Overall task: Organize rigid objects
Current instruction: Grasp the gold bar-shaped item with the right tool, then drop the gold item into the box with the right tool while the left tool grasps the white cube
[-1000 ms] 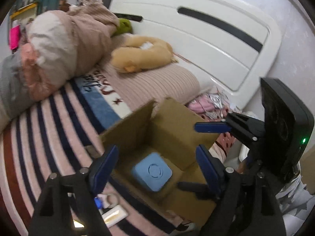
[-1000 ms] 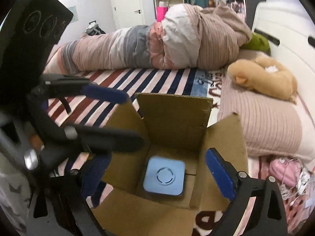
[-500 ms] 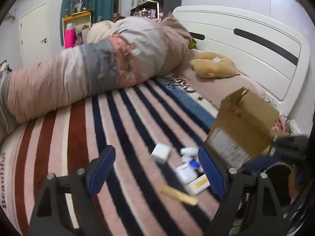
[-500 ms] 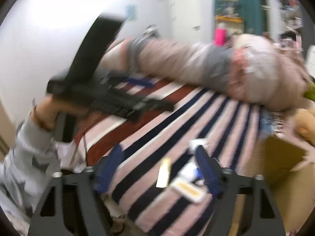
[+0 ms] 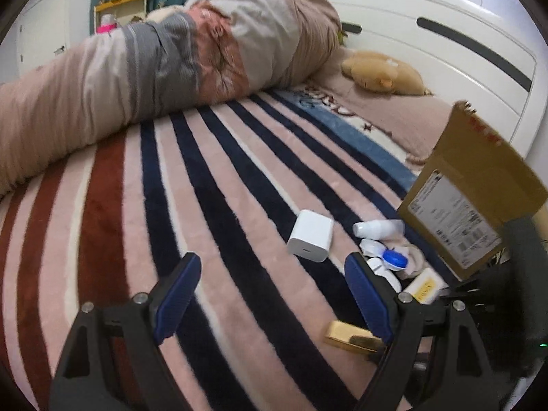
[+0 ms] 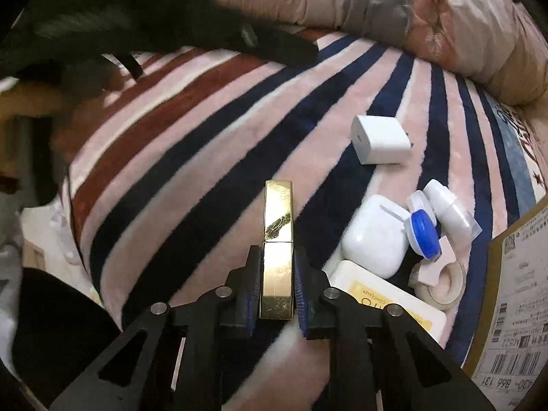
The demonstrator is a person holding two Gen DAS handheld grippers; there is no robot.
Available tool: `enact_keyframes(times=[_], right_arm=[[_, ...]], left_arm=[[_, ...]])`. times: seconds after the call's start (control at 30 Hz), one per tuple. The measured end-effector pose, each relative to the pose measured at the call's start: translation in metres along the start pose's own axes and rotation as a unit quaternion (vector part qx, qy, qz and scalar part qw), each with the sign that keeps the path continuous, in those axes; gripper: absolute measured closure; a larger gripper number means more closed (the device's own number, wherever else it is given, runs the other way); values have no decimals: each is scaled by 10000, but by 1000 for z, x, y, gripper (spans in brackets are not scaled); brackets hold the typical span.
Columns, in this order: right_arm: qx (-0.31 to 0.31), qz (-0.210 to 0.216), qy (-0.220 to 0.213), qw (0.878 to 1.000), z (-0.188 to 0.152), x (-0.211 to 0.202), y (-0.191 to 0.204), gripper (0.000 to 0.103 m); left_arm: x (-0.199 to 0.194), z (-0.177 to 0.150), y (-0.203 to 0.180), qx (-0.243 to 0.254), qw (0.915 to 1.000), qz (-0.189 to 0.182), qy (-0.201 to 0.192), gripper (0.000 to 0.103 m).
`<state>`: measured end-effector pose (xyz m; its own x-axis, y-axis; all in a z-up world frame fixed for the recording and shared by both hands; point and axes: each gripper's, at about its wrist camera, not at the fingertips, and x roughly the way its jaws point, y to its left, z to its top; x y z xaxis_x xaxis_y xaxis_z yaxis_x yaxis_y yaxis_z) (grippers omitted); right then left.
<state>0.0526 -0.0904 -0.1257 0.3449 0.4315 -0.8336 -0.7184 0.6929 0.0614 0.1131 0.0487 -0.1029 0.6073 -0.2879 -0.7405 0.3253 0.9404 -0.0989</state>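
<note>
Hovering over the striped pink, navy and red bed blanket [image 5: 212, 205], the left gripper [image 5: 274, 294] stands wide apart and empty, seemingly waiting its turn. Ahead lie a white cube charger [image 5: 311, 235], a small white bottle [image 5: 376, 228] and a blue-capped lens case [image 5: 394, 259], clustered just beside the brown cardboard box [image 5: 479, 185], probably so they can be dropped in quickly. The box's white shipping label is too blurred to read here.

From the right wrist, the right gripper [image 6: 276, 284] is clamped on a glossy gold rectangular tube [image 6: 277, 239], gripped at its lower half so it points forward. Near it lie a white earbud case [image 6: 375, 236], a tape roll [image 6: 441, 284] and a white-and-yellow flat pack [image 6: 387, 301]. The box label, upside down, seems to read "430-B66 131".
</note>
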Motion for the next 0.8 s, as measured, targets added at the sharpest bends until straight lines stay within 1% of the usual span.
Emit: enact_keyframes(times=[0.03, 0.1, 0.13, 0.2, 0.23, 0.27, 0.3, 0.33, 0.37, 0.4, 0.43, 0.47, 0.5, 0.53, 0.57, 0.6, 0.63, 0.67, 0.7, 0.8], right_arm=[[-14, -11, -120, 9999, 0, -11, 2, 90], [-34, 45, -433, 9990, 1, -48, 5, 90], [-51, 42, -523, 9986, 5, -64, 7, 89], [-60, -81, -714, 9974, 4, -109, 6, 90], [-43, -158, -794, 9967, 2, -125, 5, 90], [-20, -264, -892, 9957, 2, -141, 1, 90], [102, -464, -1049, 9933, -3, -168, -10, 90], [207, -574, -1134, 9917, -3, -179, -16, 90], [394, -767, -1253, 9884, -7, -200, -32, 90], [545, -933, -1299, 9856, -10, -212, -46, 90], [652, -1059, -1311, 9835, -7, -219, -51, 90], [857, -1299, -1259, 9798, -11, -226, -71, 90], [982, -1435, -1136, 9782, -12, -226, -86, 90], [1105, -1509, -980, 9774, -15, -224, -99, 90], [1215, -1524, -804, 9775, -19, -219, -111, 90], [1281, -1521, -676, 9777, -21, -216, -118, 89], [1341, -1540, -505, 9776, -25, -207, -127, 89], [1359, -1565, -414, 9774, -27, -202, -131, 90], [1356, -1619, -252, 9771, -30, -193, -138, 90], [1335, -1903, -37, 9726, -31, -185, -146, 90]], left_arm=[[6, 2, 1, -16, 10000, -36, 23, 19], [19, 8, 1, -114, 9999, -84, 66, 19], [23, 11, 2, -199, 9998, -80, 60, 19], [33, 20, 5, -462, 9986, -243, 44, 19], [36, 22, 4, -464, 9985, -274, 55, 19], [42, 25, 1, -398, 9987, -310, 80, 19], [47, 25, -2, -343, 9989, -309, 112, 19], [53, 26, -6, -271, 9991, -292, 162, 19], [59, 26, -10, -187, 9991, -299, 217, 19], [65, 25, -15, -109, 9990, -348, 276, 19], [70, 24, -19, -40, 9986, -391, 341, 19], [76, 23, -24, 55, 9983, -412, 403, 21], [79, 22, -29, 148, 9981, -396, 439, 22], [83, 22, -34, 265, 9978, -350, 489, 29], [86, 22, -38, 348, 9974, -301, 550, 38], [91, 23, -41, 431, 9967, -221, 646, 45], [96, 24, -43, 473, 9961, -119, 734, 56], [102, 24, -45, 496, 9954, 10, 819, 59], [106, 24, -47, 526, 9950, 82, 847, 59], [109, 26, -51, 675, 9942, 133, 826, 62]])
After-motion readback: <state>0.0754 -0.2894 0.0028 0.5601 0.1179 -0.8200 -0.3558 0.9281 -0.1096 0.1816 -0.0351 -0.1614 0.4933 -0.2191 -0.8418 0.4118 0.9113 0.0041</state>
